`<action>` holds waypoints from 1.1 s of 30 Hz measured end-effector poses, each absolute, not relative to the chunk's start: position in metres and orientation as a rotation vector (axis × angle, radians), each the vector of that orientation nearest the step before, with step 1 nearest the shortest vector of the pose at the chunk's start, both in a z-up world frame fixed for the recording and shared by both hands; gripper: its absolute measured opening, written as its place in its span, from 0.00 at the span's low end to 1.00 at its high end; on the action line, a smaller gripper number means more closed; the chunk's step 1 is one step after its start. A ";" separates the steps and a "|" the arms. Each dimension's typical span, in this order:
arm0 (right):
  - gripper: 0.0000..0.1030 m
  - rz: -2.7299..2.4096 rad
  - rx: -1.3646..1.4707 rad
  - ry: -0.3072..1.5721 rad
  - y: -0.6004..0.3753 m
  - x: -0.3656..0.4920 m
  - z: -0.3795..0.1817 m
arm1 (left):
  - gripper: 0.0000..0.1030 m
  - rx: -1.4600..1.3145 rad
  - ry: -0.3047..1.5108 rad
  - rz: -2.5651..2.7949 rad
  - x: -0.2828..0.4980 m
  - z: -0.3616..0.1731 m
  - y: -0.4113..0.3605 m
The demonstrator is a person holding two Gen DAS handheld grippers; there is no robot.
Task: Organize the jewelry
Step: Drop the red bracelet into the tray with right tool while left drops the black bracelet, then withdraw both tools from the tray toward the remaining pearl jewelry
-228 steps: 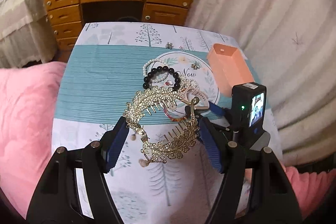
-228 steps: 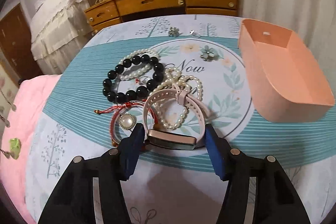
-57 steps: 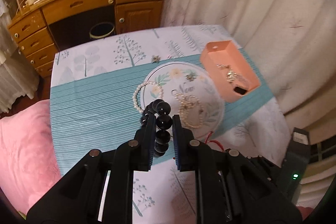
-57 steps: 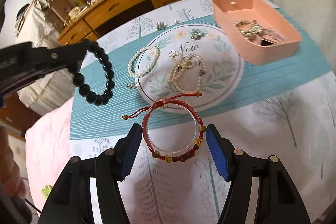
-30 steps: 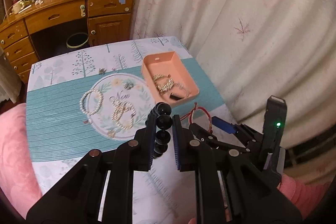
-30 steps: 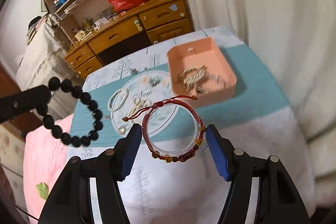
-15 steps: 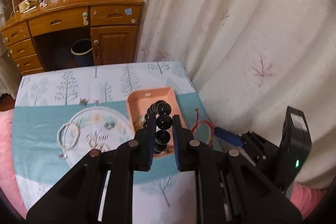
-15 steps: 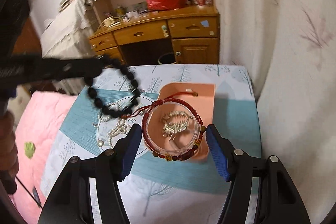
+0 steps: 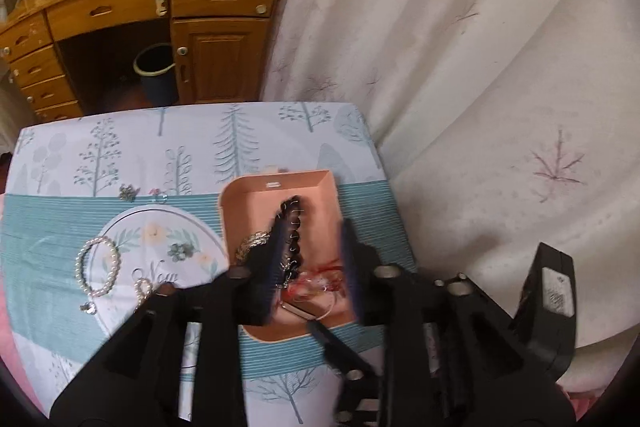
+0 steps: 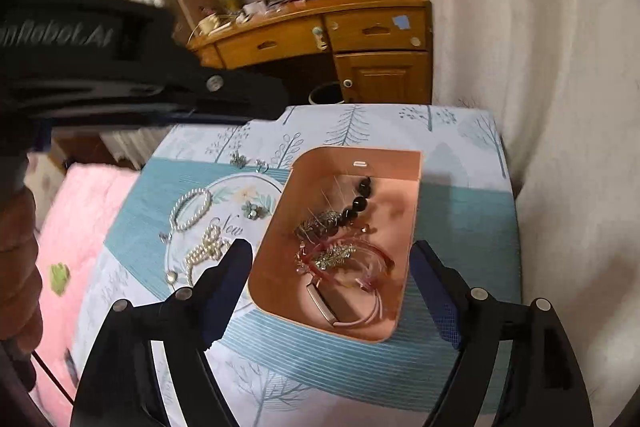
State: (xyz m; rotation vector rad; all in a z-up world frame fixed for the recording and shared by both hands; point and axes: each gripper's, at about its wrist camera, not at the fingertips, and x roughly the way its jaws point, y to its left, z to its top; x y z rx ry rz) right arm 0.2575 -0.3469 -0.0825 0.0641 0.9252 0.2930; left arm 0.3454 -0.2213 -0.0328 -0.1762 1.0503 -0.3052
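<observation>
- Jewelry lies mostly in the pink tray [image 10: 408,227], which stands directly under and between the two jaws of the right gripper [image 10: 344,291].
- Inside the tray are a black bead bracelet [image 10: 358,205], gold leaf hairpieces [image 10: 332,255], a red cord bracelet [image 10: 380,253] and a pink watch [image 10: 324,301] at the end nearest to this gripper.
- Its jaws have just been opening; now they stand wide apart, nothing between the pads, the tray below them.
- The left gripper [image 9: 310,267] hangs over the same tray; its jaws have just been opening and stand apart, and the blurred bead bracelet [image 9: 290,231] is just beside the left pad; I cannot tell if it touches.
- The tray's long axis runs straight away from both grippers, toward the wooden desk [image 10: 360,31].
- The bead bracelet stretches as a line along this axis, from the hairpieces to the far end.
- Left of the right gripper, on the tablecloth [image 10: 460,223], lie a pearl bracelet [image 10: 191,209] and a pearl strand [image 10: 206,247].
</observation>
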 end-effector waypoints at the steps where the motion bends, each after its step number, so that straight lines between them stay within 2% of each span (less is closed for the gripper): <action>1: 0.80 0.286 0.090 0.925 -0.351 0.257 -0.083 | 0.49 -0.172 1.040 -0.295 0.340 -0.032 -0.216; 3: 0.82 0.269 0.110 0.925 -0.352 0.254 -0.087 | 0.56 -0.152 1.027 -0.249 0.336 -0.029 -0.209; 4: 0.84 0.264 0.125 0.923 -0.353 0.252 -0.088 | 0.57 -0.145 1.025 -0.233 0.334 -0.028 -0.205; 11: 0.86 0.200 0.209 0.980 -0.361 0.225 -0.109 | 0.57 -0.120 1.070 -0.104 0.307 -0.054 -0.168; 18: 0.86 0.189 0.251 1.045 -0.355 0.169 -0.140 | 0.57 -0.225 1.114 -0.034 0.239 -0.101 -0.119; 26: 0.86 0.232 0.102 1.178 -0.311 0.104 -0.176 | 0.57 -0.211 1.239 0.002 0.165 -0.141 -0.071; 30: 0.86 0.160 0.170 1.265 -0.290 0.090 -0.197 | 0.57 -0.212 1.299 0.005 0.130 -0.150 -0.043; 33: 0.86 0.071 0.227 1.251 -0.269 0.088 -0.199 | 0.57 -0.220 1.350 0.006 0.111 -0.154 -0.016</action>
